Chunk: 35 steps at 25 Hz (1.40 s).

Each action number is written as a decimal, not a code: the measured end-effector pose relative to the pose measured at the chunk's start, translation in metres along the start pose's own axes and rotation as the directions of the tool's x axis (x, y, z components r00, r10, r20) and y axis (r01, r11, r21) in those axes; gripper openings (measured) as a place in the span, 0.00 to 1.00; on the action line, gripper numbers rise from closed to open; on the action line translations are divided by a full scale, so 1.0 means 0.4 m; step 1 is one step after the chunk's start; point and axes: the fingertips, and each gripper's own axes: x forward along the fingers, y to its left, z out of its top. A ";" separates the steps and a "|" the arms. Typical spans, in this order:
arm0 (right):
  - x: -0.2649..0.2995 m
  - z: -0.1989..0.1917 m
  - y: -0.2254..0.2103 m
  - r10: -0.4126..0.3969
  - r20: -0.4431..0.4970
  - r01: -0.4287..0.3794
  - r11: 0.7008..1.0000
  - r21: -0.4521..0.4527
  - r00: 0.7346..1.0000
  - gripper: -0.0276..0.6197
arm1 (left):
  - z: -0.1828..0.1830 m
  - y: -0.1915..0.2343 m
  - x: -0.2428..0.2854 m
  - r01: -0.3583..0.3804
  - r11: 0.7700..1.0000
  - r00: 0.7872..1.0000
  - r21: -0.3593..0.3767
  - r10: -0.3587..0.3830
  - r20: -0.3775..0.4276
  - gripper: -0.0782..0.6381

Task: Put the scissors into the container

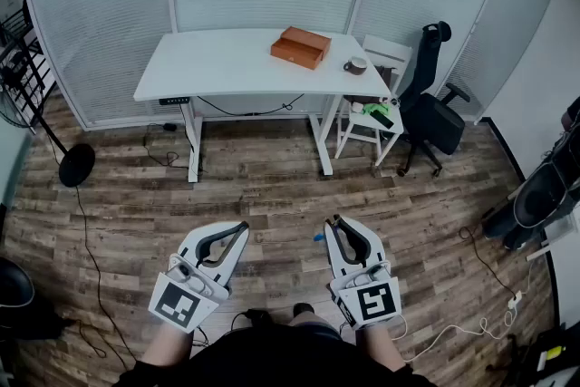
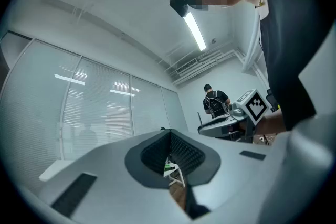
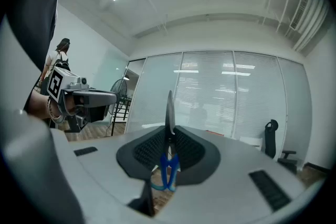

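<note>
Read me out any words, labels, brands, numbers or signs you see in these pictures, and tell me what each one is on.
No readable text anywhere.
Cubes on the left gripper and right gripper: black-and-white square patterns only, no letters or digits.
On the orange box on the desk: no print readable.
On the green item on the white chair: too small to read.
On the scissors: no marking visible.
</note>
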 end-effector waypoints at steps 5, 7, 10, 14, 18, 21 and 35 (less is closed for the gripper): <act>-0.002 0.004 0.012 0.000 0.007 0.000 1.000 0.000 1.000 0.14 | -0.001 -0.001 -0.014 0.001 1.000 1.000 0.005 -0.001 -0.002 0.13; 0.002 0.007 0.014 0.001 0.007 -0.001 1.000 0.000 1.000 0.14 | 0.002 0.002 -0.016 -0.001 1.000 1.000 0.002 0.001 -0.002 0.13; 0.004 0.006 0.021 0.006 0.006 -0.006 1.000 -0.002 1.000 0.14 | 0.003 0.005 -0.019 -0.003 1.000 1.000 0.003 0.003 0.000 0.13; -0.001 0.010 0.020 -0.009 0.017 0.009 1.000 0.009 1.000 0.14 | 0.000 0.005 -0.025 -0.001 1.000 1.000 -0.002 0.001 0.000 0.13; -0.011 0.024 0.012 -0.026 0.042 0.024 0.999 0.036 0.999 0.14 | 0.005 0.007 -0.025 0.003 1.000 1.000 -0.005 -0.003 0.002 0.13; -0.021 0.024 0.010 -0.033 0.036 0.032 0.999 0.037 0.999 0.14 | 0.004 0.003 -0.025 0.008 1.000 1.000 -0.012 -0.008 0.002 0.13; -0.012 0.024 0.008 -0.019 0.026 0.018 0.999 0.029 0.999 0.14 | -0.011 0.015 -0.030 -0.006 0.999 1.000 -0.034 0.006 -0.005 0.13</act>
